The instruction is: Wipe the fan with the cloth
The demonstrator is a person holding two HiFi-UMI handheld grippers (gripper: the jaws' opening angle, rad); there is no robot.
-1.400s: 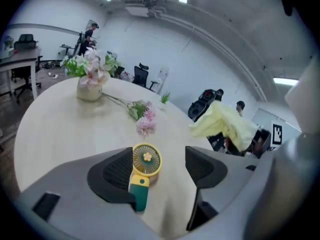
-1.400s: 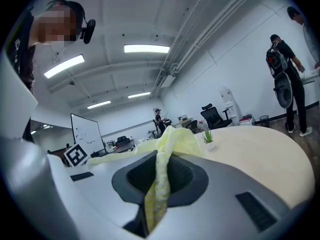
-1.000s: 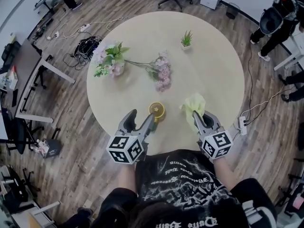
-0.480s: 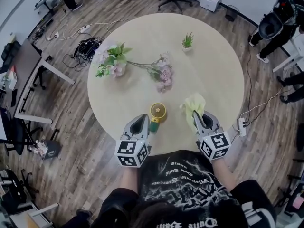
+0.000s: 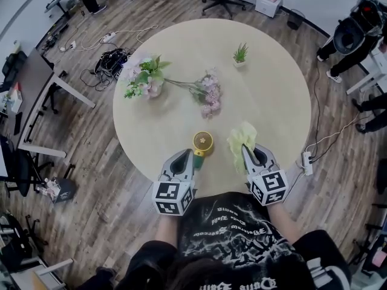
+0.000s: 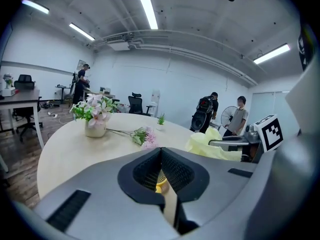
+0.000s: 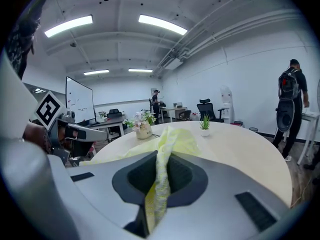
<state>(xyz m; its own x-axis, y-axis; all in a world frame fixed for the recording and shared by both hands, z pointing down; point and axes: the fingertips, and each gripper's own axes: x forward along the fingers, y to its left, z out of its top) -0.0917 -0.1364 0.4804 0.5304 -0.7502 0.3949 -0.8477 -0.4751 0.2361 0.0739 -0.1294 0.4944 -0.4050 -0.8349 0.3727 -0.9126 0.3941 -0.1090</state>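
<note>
The fan (image 5: 202, 141) handle (a sliver shows) is hidden by the left gripper (image 5: 185, 156).

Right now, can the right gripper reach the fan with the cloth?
Probably yes: the right gripper holds the cloth close beside the fan, which the left gripper grips; only bare table lies between.

On the round desk (image 5: 275, 89), the fan (image 5: 202, 141) stands near the 6 o'clock edge, with the left gripper (image 5: 190, 156) closed on its green handle. At the fan's 3 o'clock, the right gripper (image 5: 244, 150) pinches the cloth (image 5: 240, 138). A flower vase (image 5: 145, 80) stands at 10 o'clock and a potted plant (image 5: 240, 53) at 1 o'clock.
</note>
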